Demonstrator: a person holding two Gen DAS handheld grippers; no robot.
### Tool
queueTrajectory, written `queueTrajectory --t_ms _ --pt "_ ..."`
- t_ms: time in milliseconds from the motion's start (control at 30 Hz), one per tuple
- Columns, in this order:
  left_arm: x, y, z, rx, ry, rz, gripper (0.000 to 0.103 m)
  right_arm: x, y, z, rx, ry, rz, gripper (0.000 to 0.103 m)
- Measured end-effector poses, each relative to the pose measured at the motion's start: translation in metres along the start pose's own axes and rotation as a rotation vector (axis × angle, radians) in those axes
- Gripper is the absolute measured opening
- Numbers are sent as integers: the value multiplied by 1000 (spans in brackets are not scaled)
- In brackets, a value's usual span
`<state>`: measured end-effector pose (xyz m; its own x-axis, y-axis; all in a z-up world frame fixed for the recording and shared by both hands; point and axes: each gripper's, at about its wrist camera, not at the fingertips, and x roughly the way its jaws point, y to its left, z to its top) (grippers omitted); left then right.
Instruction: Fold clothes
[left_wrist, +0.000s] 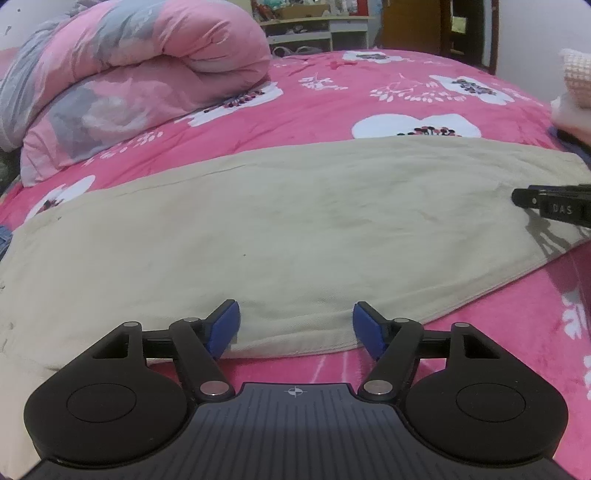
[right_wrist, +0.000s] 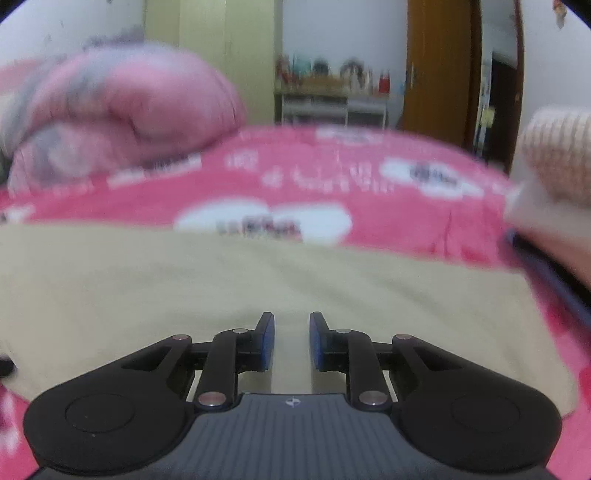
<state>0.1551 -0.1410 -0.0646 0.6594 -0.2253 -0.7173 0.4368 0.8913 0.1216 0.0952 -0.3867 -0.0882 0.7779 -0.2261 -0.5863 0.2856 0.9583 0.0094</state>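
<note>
A beige garment (left_wrist: 295, 221) lies spread flat on the pink flowered bedspread (left_wrist: 369, 96). My left gripper (left_wrist: 295, 328) hovers at the garment's near hem. Its blue pads (left_wrist: 223, 328) stand wide apart and press on nothing. My right gripper (right_wrist: 291, 339) is over the same beige garment (right_wrist: 184, 288), and its jaws are only a narrow gap apart with nothing caught between them. The right wrist view is motion-blurred. In the left wrist view my right gripper (left_wrist: 521, 197) reaches in from the right edge, over the garment's right end.
A rolled pink and grey quilt (left_wrist: 122, 81) lies at the back left of the bed. A cream knitted piece (right_wrist: 557, 151) on other folded clothes sits at the bed's right edge. A shelf (right_wrist: 332, 103) and a wooden door (right_wrist: 439, 66) stand beyond.
</note>
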Motion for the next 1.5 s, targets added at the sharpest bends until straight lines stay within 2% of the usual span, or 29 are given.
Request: queueTrajectory --t_ms 100,200,300,367,467,533,633,800,933,1000,1133,1233,1333,1433,1500 --pt "1 2 0 -18 3 14 78 2 -16 2 21 27 51 27" --pt "1 5 2 -41 15 15 80 -2 -13 -3 -50 25 36 32" --pt "1 9 3 -53 19 1 81 -22 0 -13 -102 33 14 39" --pt "-1 11 2 -57 15 -13 81 -42 7 -21 -121 42 6 41" --pt "-4 16 0 -59 9 -36 81 -72 -3 -36 -105 72 8 42" --pt "-7 20 -1 -61 6 -49 81 -95 -12 -46 -107 127 13 43" --pt "-17 32 -2 -78 -10 -73 81 -136 -21 -56 -135 150 -11 43" --pt "-46 61 -5 -127 -79 -114 81 -180 -6 -21 -259 24 -86 43" --pt "-67 97 -5 -182 -117 -74 81 -165 35 19 -366 -57 -12 43" --pt "-76 118 -6 -186 -131 0 81 -145 62 30 -421 -49 66 43" --pt "-83 164 -7 -188 -150 176 82 -84 127 50 -497 40 285 42" --pt "-70 197 -10 -253 -151 231 82 -31 172 57 -490 120 385 42" --pt "-48 206 -14 -274 -149 267 82 9 202 51 -480 190 434 42" --pt "-24 208 -18 -288 -129 290 82 10 206 26 -501 209 410 42" --pt "-15 210 -22 -292 -128 292 82 -16 199 11 -518 241 446 43"
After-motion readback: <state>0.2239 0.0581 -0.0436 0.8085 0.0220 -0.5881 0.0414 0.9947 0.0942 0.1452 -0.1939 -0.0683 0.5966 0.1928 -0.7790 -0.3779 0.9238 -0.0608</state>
